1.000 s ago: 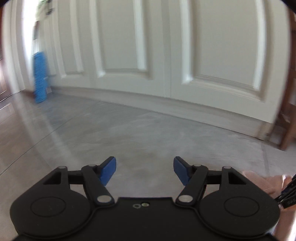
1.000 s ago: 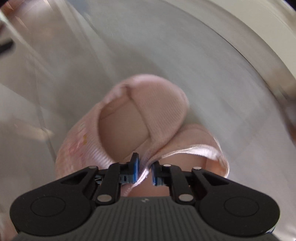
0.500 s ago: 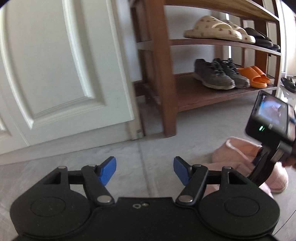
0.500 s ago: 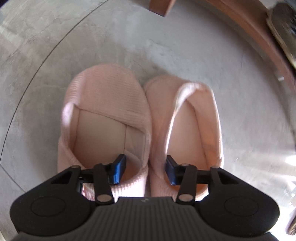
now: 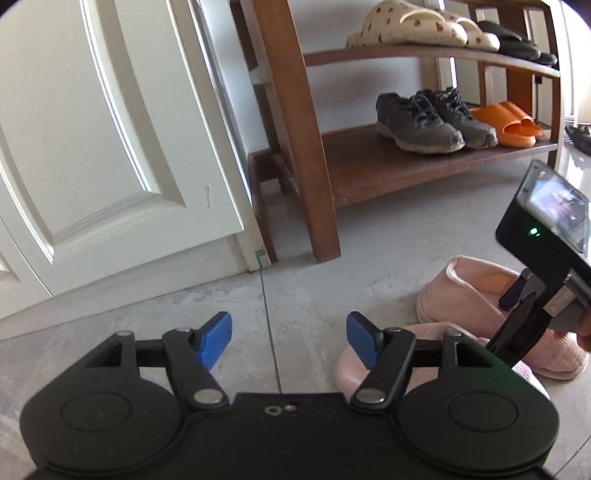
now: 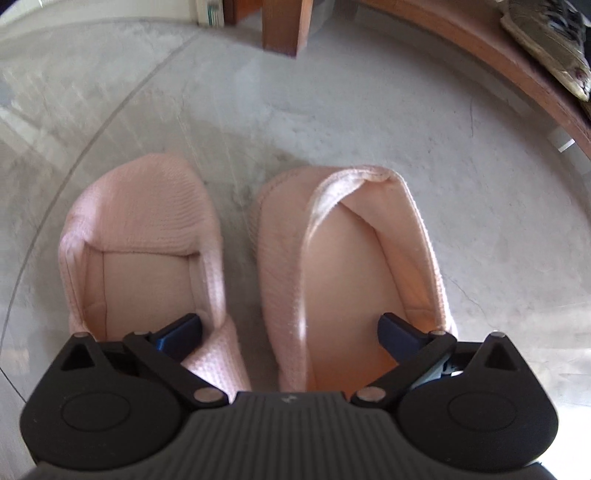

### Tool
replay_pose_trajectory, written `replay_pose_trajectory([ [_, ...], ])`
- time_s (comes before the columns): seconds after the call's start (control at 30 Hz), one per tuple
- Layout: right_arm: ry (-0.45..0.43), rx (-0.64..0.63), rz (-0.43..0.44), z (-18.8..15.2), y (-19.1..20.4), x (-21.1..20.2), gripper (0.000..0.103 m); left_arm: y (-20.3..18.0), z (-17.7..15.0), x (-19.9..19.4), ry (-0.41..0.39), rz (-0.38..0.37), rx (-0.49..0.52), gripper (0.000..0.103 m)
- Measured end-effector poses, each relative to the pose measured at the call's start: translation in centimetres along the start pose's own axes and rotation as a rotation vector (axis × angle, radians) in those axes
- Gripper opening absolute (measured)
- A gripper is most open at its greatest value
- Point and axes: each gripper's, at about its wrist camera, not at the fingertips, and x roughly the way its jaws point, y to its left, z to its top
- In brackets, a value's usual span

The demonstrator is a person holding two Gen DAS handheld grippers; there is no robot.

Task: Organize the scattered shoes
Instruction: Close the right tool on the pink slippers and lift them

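Nearest to the right wrist camera, the right gripper (image 6: 290, 334) points steeply down at the floor with its jaws spread wide and nothing between them. One blue fingertip (image 6: 181, 330) sits over the heel opening of the left pink slipper (image 6: 144, 243), the other over the heel of the right pink slipper (image 6: 351, 266); whether either pad touches the fabric cannot be told. The two slippers lie side by side on the grey tiled floor (image 6: 332, 118), toes pointing away, a narrow gap of floor between them. The right one's upper is folded inward, showing its pale lining.

From the left wrist view, the left gripper (image 5: 288, 334) is held low and nearly level above the floor, jaws apart, holding nothing. It aims toward the foot of a white panelled door (image 5: 110, 129). The slippers lie off to its right, with the right gripper's black body and small screen tilted over them.

Farther off stands a wooden shoe rack (image 5: 295, 110). Its lower shelf carries grey sneakers (image 5: 417, 122) and orange slides (image 5: 506, 122); the shelf above holds cream patterned slides (image 5: 406, 26) and dark shoes (image 5: 517, 40).
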Motion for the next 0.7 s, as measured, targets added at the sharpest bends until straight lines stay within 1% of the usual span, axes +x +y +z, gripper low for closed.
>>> replay_pose_trajectory([
  [0.1, -0.027, 0.032, 0.000, 0.0, -0.3, -0.3, 0.103, -0.5, -0.2, 0.5, 0.023, 0.001, 0.000, 0.068],
  [0.17, -0.031, 0.038, 0.001, -0.9, 0.8, -0.1, 0.103, -0.8, -0.3, 0.7, 0.030, 0.013, 0.018, 0.068],
  [0.23, -0.025, 0.029, 0.002, -1.1, 1.1, 0.0, 0.103, -0.9, -0.5, 0.8, 0.035, 0.022, 0.026, 0.068],
  [0.37, 0.014, 0.007, 0.021, -0.8, 1.3, 0.5, 0.103, -0.8, -0.6, 1.1, 0.049, 0.034, 0.025, 0.068],
  [0.4, 0.014, -0.002, 0.024, -0.5, 2.2, 1.2, 0.103, -0.7, -0.6, 1.2, 0.051, 0.036, 0.025, 0.068],
  [0.47, 0.009, -0.036, 0.030, -1.0, 2.6, 1.0, 0.101, -0.7, -0.6, 1.2, 0.053, 0.037, 0.023, 0.068],
  [0.5, 0.003, -0.057, 0.034, -1.2, 2.8, 0.9, 0.095, -0.6, -0.6, 1.3, 0.054, 0.037, 0.022, 0.068],
  [0.53, -0.017, -0.097, 0.045, -1.3, 3.2, 0.6, 0.083, -0.6, -0.6, 1.3, 0.053, 0.037, 0.024, 0.068],
  [0.57, -0.036, -0.138, 0.057, -1.4, 3.5, 0.3, 0.073, -0.7, -0.6, 1.2, 0.052, 0.036, 0.026, 0.068],
  [0.6, -0.054, -0.184, 0.074, -1.5, 3.9, 0.0, 0.050, -0.7, -0.6, 1.2, 0.050, 0.036, 0.030, 0.068],
  [0.63, -0.070, -0.226, 0.094, -1.6, 4.3, -0.3, 0.036, -0.7, -0.6, 1.1, 0.050, 0.036, 0.031, 0.068],
  [0.67, -0.071, -0.243, 0.125, -1.5, 4.5, -0.4, 0.032, -0.7, -0.6, 1.1, 0.050, 0.038, 0.036, 0.068],
  [0.7, -0.065, -0.229, 0.149, -1.3, 4.3, -0.5, 0.028, -0.6, -0.6, 1.0, 0.049, 0.039, 0.038, 0.068],
])
